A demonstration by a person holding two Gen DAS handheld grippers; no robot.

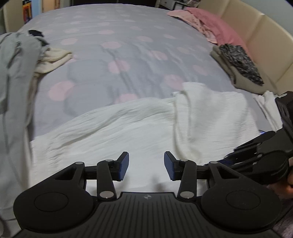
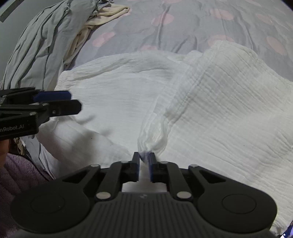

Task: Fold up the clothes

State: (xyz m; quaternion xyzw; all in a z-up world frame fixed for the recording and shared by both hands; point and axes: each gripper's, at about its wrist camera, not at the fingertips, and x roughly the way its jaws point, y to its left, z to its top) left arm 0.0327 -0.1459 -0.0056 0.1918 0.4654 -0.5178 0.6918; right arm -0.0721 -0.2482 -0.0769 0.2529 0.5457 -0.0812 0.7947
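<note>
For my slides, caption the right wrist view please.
Right gripper pinching a bunched fold of the white crinkled garment on the bed, left gripper hovering open alongside.

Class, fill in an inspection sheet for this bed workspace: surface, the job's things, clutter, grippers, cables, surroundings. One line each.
Surface: grey bedspread with pink dots, creased.
Job's things: white crinkled garment spread at the near edge, its right part folded over.
Clutter: grey garment and cream garment heaped left; pink cloth and dark patterned cloth right.
Grippers: left gripper open, empty, above the white garment; right gripper has a bunch of white fabric between nearly closed jaws.
Cables: nothing seen.
Surroundings: beige padded headboard at the right.
</note>
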